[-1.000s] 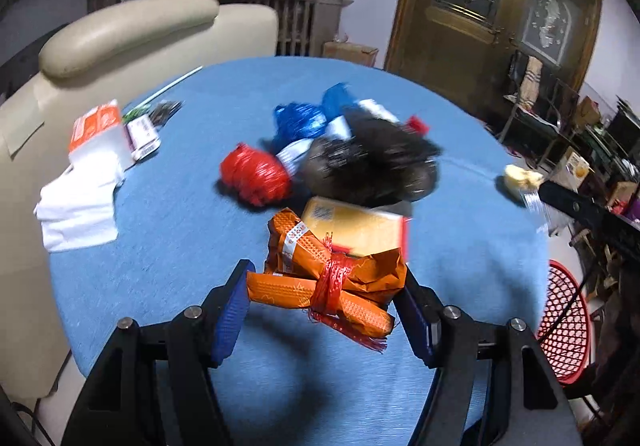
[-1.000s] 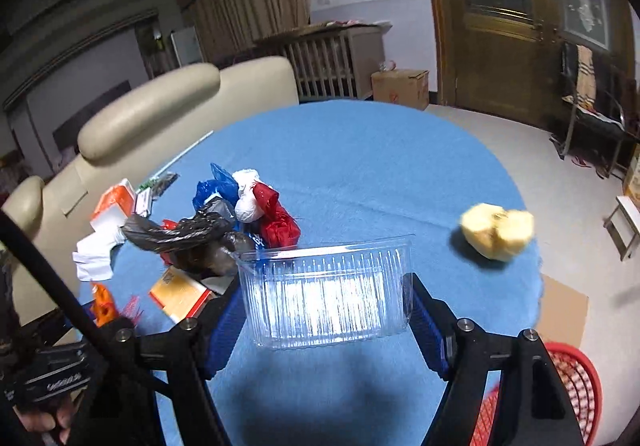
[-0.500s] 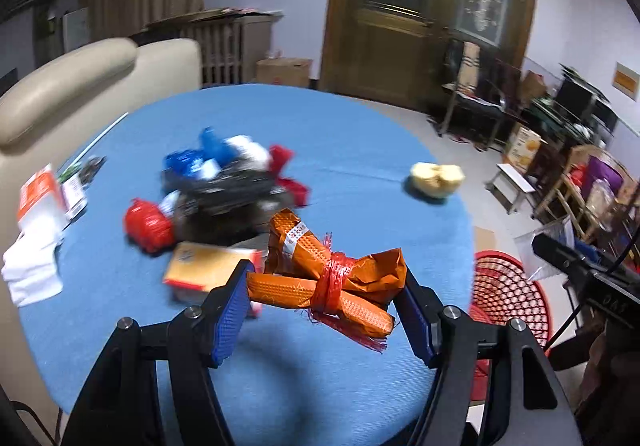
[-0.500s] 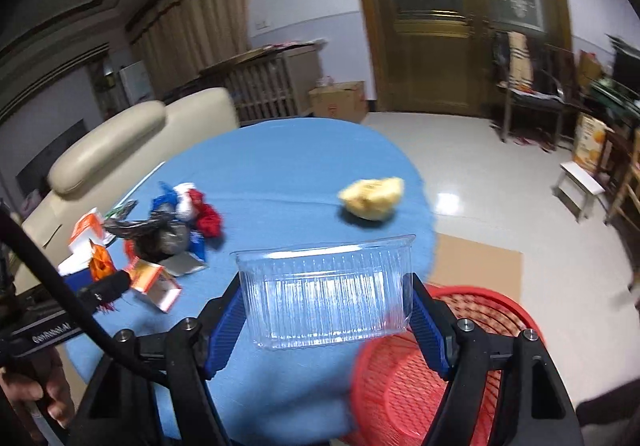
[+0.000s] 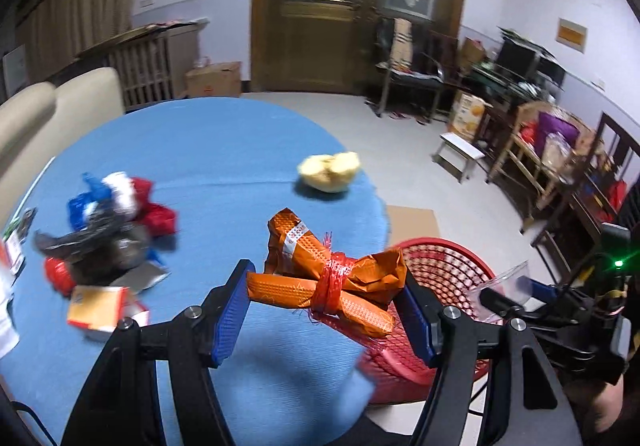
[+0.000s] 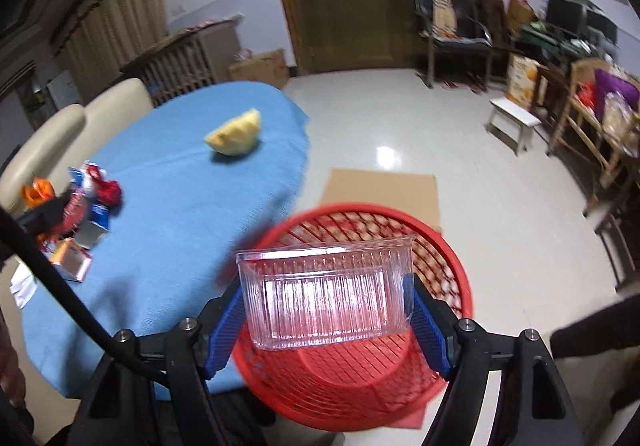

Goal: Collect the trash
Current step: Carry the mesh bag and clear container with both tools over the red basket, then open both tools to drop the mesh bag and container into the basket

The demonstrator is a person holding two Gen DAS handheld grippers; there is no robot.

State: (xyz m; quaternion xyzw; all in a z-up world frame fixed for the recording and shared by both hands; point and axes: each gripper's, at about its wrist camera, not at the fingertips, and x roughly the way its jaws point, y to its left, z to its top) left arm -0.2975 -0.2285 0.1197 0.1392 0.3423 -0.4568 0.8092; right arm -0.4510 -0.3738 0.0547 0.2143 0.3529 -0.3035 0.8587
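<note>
1. Left gripper (image 5: 326, 310): fingers pinch an orange wrapper (image 5: 332, 278) tied with red netting, held over the counter (image 5: 224, 150) edge, with the basket (image 5: 444, 270) rim at its 3 o'clock.
2. Right gripper (image 6: 326, 310): fingers pinch a clear tray (image 6: 326, 296), held directly above the red basket (image 6: 360, 386), which stands on the floor just beside the counter (image 6: 180, 206).
3. On the counter: a yellow peel (image 5: 328, 172) at 12 o'clock from the left gripper, apart from the rest; a pile of bags (image 5: 108, 218) at 10 o'clock; a small carton (image 5: 98, 306) at 9 o'clock, touching the pile's near side.
4. Cardboard sheet (image 6: 380, 190) lies on the floor beyond the basket.
</note>
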